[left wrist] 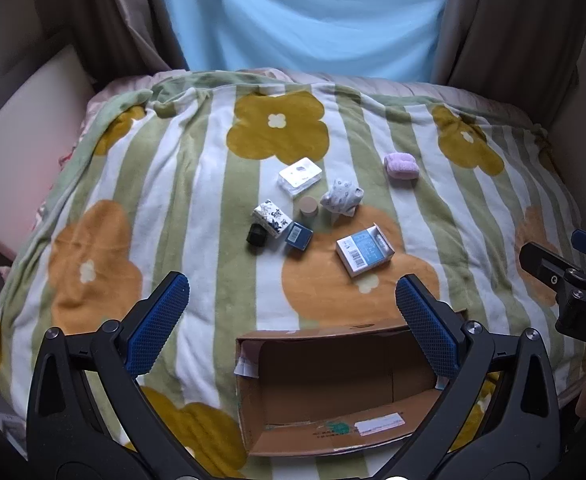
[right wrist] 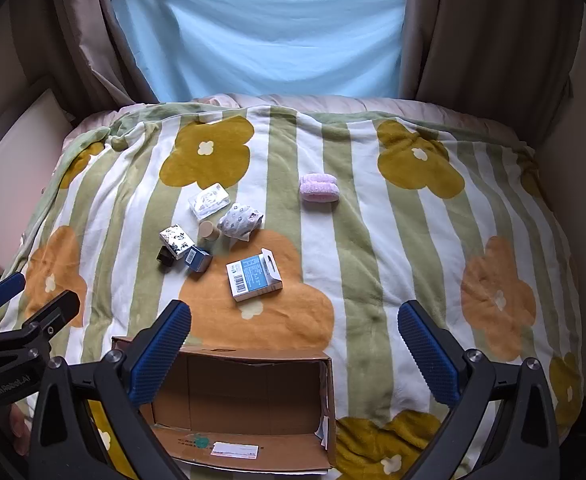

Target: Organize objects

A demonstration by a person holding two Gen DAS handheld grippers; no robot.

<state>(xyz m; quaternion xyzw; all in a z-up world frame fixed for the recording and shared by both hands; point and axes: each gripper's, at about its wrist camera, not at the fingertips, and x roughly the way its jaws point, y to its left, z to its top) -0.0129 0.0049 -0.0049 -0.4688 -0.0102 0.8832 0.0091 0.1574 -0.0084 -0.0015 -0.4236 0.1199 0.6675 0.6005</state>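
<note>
An open, empty cardboard box (left wrist: 253, 412) (right wrist: 253, 452) lies on the flowered blanket at the near edge. Beyond it are a blue-and-white carton (left wrist: 364, 251) (right wrist: 254, 275), a small dark blue box (left wrist: 298, 235) (right wrist: 198, 259), a floral box (left wrist: 272, 218) (right wrist: 176, 240), a black cube (left wrist: 256, 235) (right wrist: 165, 257), a tan cylinder (left wrist: 308, 206) (right wrist: 209, 231), a clear case (left wrist: 300, 176) (right wrist: 209, 201), a patterned cloth bundle (left wrist: 341, 197) (right wrist: 240, 220) and a pink fluffy roll (left wrist: 401, 165) (right wrist: 318, 187). My left gripper (left wrist: 292, 328) and right gripper (right wrist: 294, 354) hover open and empty above the box.
The striped flower blanket (left wrist: 197, 184) (right wrist: 373, 240) covers a bed. A blue curtain (left wrist: 313, 16) (right wrist: 269, 32) and beige drapes hang behind. A white panel (left wrist: 21, 152) stands left. The right gripper shows at the left wrist view's right edge (left wrist: 565, 280).
</note>
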